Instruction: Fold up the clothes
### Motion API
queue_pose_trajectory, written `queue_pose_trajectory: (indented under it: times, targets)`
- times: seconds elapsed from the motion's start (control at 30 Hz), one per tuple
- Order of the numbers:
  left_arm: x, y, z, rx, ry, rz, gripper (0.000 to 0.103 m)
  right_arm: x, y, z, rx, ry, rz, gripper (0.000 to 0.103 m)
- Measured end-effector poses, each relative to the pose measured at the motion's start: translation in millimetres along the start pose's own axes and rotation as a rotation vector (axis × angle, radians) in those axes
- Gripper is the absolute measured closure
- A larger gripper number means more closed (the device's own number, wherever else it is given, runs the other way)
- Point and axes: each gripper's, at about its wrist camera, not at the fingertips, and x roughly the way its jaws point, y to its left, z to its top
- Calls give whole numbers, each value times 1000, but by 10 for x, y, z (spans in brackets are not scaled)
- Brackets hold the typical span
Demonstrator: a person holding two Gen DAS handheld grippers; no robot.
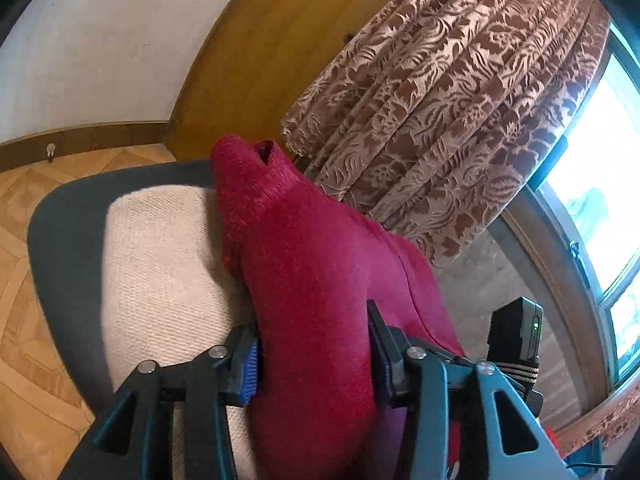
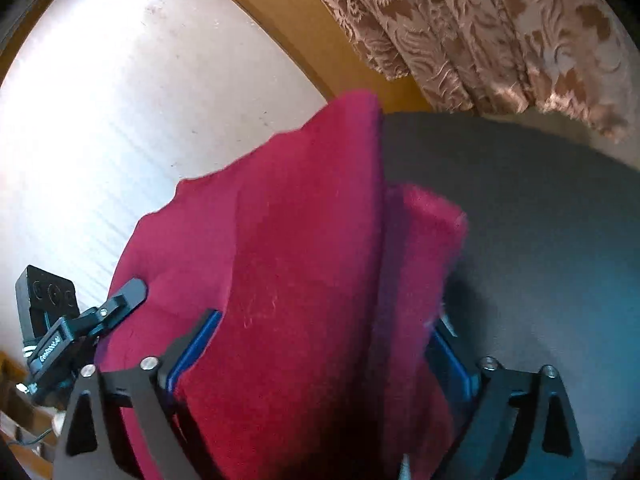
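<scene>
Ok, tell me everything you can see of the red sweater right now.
The red sweater is a fuzzy, wool-like knit with a ribbed cuff or neck opening at its far end. It is bunched and lifted, draped between both grippers: the left gripper and right gripper each have its fabric between their fingers. Below it lie a cream knit garment and a dark table.

Left hand-held gripper [image 1: 314, 354] clamping red sweater [image 1: 304, 264], cream cloth [image 1: 160, 264] beneath
</scene>
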Motion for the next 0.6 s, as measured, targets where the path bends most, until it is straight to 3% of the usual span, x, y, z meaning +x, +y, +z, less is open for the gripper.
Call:
queue_pose_trajectory:
  times: [0.1, 0.2, 0.3, 0.37, 0.43, 0.5, 0.53, 0.57, 0.6]
  targets:
    - [-253, 17, 76, -15, -59, 73, 51, -231, 129, 59, -73, -57, -69, 5]
    - [-536, -9, 159, -29, -157, 156, 49, -648, 433, -80, -254, -205, -170, 5]
    - [-551, -133, 171, 7, -216, 75, 45, -892, 759, -261, -433, -290, -156, 5]
    - [-401, -273, 165, 57, -213, 6, 44, -823, 938, -385, -514, -234, -108, 5]
    - [-172, -189, 188, 61, -180, 27, 44, -601, 1044, -463, -581, -166, -116, 6]
    - [58, -105, 211, 66, -146, 48, 44, -296, 1025, -468, -561, -92, -129, 5]
    - [172, -64, 223, 68, -129, 59, 51, -160, 936, -472, -525, -68, -129, 3]
    - [287, -22, 234, 70, -112, 69, 73, -23, 846, -476, -489, -45, -129, 1]
    - [401, 20, 246, 72, -96, 80, 88, 89, 769, -480, -458, -30, -128, 0]
